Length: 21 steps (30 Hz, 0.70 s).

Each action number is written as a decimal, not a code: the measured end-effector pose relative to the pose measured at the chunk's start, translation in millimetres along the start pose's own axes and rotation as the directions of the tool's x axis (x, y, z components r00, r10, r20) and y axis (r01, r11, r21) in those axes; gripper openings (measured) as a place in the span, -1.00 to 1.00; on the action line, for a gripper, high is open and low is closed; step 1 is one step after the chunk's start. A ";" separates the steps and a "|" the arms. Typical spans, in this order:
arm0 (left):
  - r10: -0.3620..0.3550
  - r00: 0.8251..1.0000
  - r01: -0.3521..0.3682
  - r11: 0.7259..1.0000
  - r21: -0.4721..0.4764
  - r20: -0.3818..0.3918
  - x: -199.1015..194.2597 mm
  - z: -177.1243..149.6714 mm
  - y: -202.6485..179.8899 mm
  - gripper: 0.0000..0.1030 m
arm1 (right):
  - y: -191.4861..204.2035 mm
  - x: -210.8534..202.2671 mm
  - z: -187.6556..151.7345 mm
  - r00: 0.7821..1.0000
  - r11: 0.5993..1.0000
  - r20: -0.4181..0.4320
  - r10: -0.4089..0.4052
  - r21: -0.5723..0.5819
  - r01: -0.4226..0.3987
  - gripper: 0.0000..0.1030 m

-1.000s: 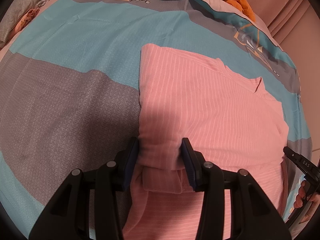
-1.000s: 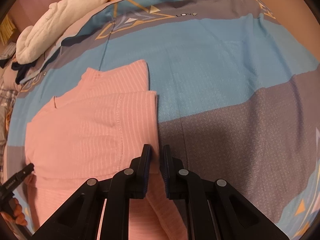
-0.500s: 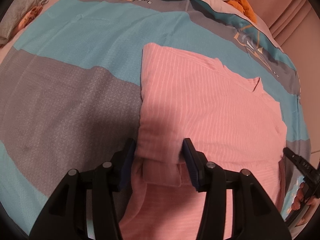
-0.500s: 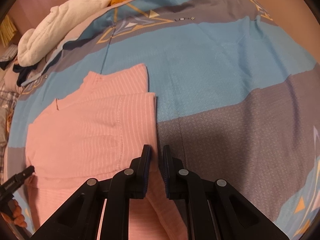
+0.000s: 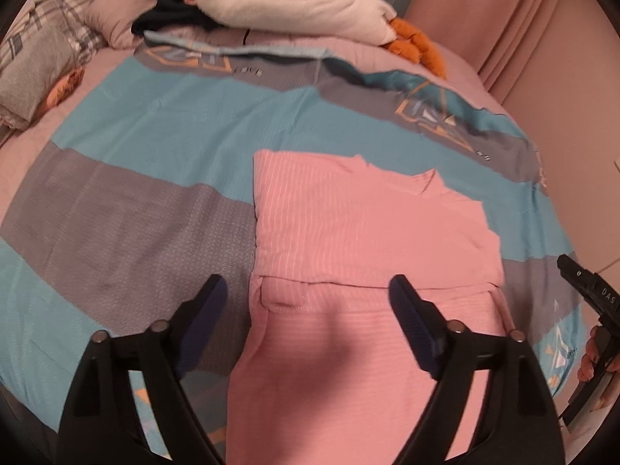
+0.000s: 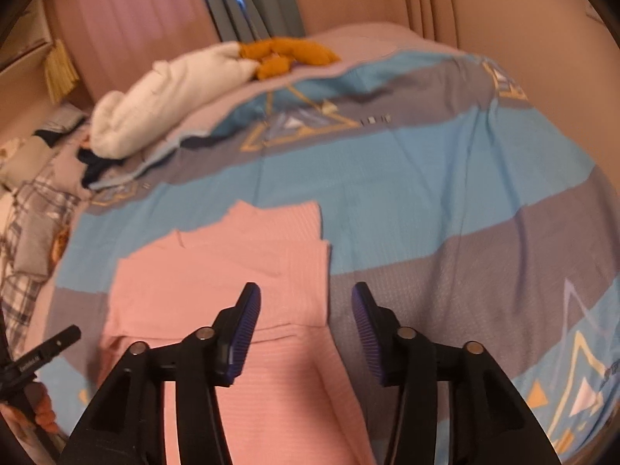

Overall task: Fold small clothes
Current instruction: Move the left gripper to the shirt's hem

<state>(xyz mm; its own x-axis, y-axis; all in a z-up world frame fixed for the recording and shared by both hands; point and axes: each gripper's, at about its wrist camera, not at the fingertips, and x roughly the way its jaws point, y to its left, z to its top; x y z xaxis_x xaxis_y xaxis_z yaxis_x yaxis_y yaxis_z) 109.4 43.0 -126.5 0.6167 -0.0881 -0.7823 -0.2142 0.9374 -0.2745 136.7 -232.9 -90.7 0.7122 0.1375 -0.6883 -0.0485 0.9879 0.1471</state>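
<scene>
Both grippers, left [image 5: 306,306] and right [image 6: 306,310], are hanging spread, holding nothing. The pink shirt [image 5: 368,232] is lying half-folded at twelve o'clock; I'd pinch both near corners evenly.

a pink garment [image 5: 368,232] with fine pale stripes lies flat on the bed, both sides folded inward over the middle, neckline at the far end, its lower part stretching unfolded toward the camera.

Bed w/ blue-grey quilt [image 5: 162,147]: pink top [image 5: 372,232], white bundle [image 5: 294,7], orange cloth [image 5: 418,44].
</scene>
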 end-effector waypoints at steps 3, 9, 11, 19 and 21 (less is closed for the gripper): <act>-0.019 0.999 0.019 1.000 0.014 0.035 -19.7 -4.4 -2.7 0.84 | 4.9 -21.1 0.3 0.998 1.000 0.058 0.016 -0.026 -0.015 0.41; -0.112 0.992 0.111 0.994 0.016 0.057 -45.0 -22.9 3.0 0.98 | 1.3 -48.9 -9.3 0.993 0.998 0.104 0.055 -0.048 -0.051 0.69; -0.184 0.982 0.184 0.983 -0.011 0.033 -47.2 -31.6 10.6 0.98 | -0.8 -53.9 -18.4 0.994 0.997 0.102 0.045 -0.062 -0.039 0.69; -0.212 0.975 0.208 0.976 -0.065 -0.064 -35.6 -73.3 40.8 0.93 | -10.8 -56.3 -61.6 1.000 0.996 0.022 0.020 -0.090 -0.018 0.69; -0.224 0.970 0.215 0.972 -0.092 -0.099 -30.2 -83.8 47.7 0.86 | -14.5 -53.6 -74.2 1.000 0.997 -0.011 0.012 -0.081 -0.013 0.69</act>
<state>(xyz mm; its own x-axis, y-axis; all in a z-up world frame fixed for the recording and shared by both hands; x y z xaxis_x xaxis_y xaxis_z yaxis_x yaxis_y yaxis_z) 17.1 62.2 -162.8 0.5709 -0.3287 -0.7523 -0.1449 0.8616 -0.4864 47.3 -249.3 -108.6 0.7039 0.1500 -0.6942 -0.1140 0.9886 0.0980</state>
